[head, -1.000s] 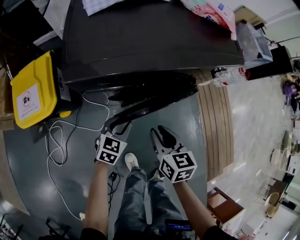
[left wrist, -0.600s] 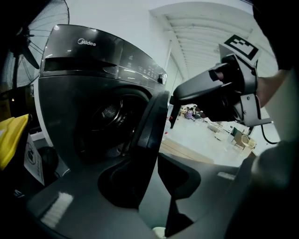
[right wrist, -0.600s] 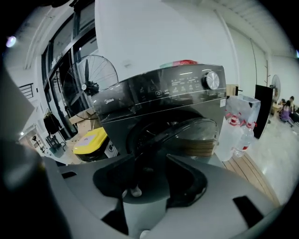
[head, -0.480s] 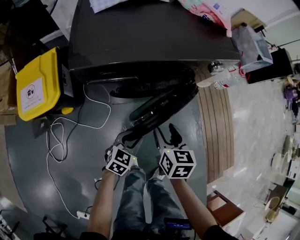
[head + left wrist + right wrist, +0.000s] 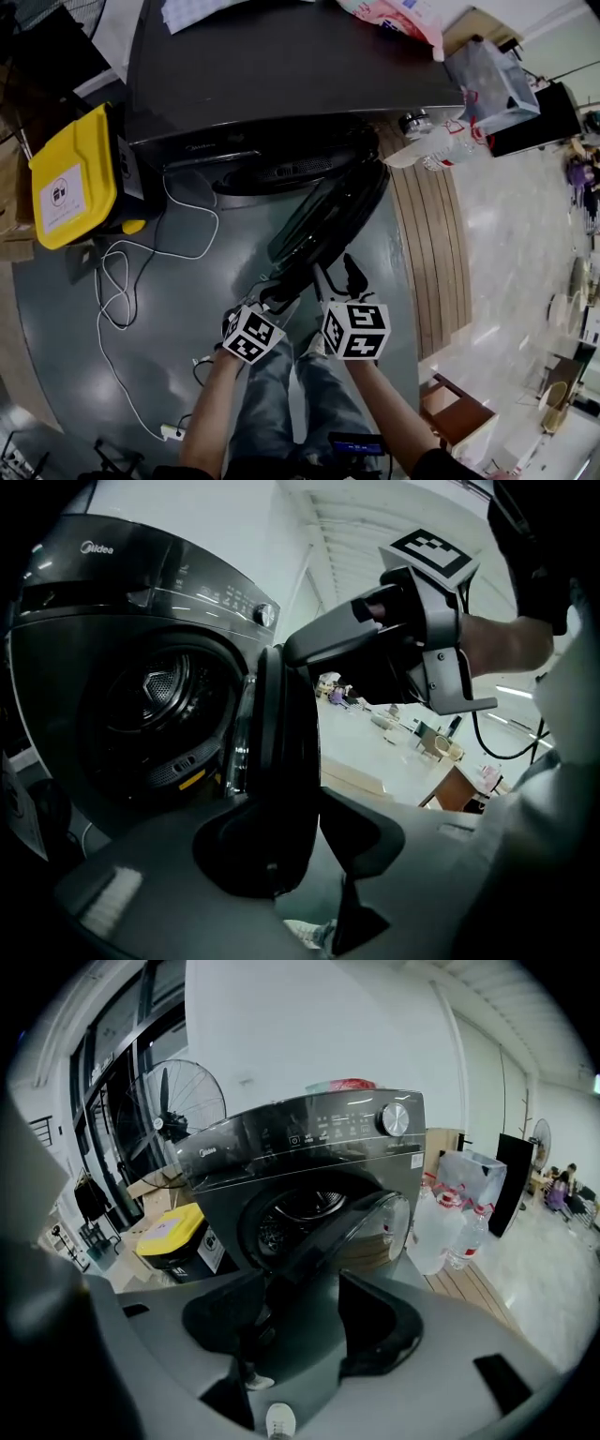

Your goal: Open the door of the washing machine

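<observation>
The left gripper (image 5: 272, 298) and right gripper (image 5: 339, 275) are dull grey shells with black scooped jaws, both pairs opening: the door (image 5: 281, 752) edge sits in the left pair, nothing in the right. Behind each pair rides a white cube (image 5: 251, 335) with black square markers; a thin black cable (image 5: 480, 741) hangs behind the right one. Below the tongs: blue-grey jeans (image 5: 272, 386), white shoe (image 5: 279, 1421), dark sleeves (image 5: 436, 466)

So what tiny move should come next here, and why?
Probably slide the left tongs back off the rim of the door. The door already stands swung well out, with the drum in plain view. The left tongs' jaws are opening with the rim between them, and the right tongs are opening on nothing, so the pull looks finished.
</observation>
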A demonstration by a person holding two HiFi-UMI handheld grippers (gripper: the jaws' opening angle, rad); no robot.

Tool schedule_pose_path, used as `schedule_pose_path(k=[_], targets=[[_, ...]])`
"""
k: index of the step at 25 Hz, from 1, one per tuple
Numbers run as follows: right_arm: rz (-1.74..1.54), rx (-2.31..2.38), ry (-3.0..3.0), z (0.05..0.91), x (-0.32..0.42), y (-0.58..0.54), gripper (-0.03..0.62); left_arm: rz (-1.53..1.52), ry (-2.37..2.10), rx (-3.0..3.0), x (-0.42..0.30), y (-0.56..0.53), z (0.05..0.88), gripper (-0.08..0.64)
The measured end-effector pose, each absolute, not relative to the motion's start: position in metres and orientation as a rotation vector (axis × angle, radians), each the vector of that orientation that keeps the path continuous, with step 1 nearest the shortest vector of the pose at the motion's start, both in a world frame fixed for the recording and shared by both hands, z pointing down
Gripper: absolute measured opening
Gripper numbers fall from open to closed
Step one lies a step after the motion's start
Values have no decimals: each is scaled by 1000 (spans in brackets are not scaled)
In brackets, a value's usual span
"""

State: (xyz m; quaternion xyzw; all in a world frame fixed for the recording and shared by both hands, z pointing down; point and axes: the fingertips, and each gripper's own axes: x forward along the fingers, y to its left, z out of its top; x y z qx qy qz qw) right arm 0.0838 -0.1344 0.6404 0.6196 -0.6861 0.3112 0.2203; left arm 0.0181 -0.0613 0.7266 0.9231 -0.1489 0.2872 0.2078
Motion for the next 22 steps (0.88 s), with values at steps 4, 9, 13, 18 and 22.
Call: schedule_pose_path(k=[4, 9, 13, 18, 22], targets=[[801, 1716, -1862, 640, 97, -119, 233, 813, -234, 2577, 45, -30, 726, 109], [737, 1701, -1816, 641, 123, -99, 213, 773, -50, 2572, 76, 2, 723, 115], [730, 1698, -1791, 643, 139, -86, 195, 677, -3, 2534, 81, 4, 722, 137], [769, 1741, -1756, 645, 165, -68, 175, 556, -351, 2434, 40, -56, 730, 82], [762, 1807, -1706, 645, 182, -57, 160, 472, -580, 2391, 9, -106, 726, 26]])
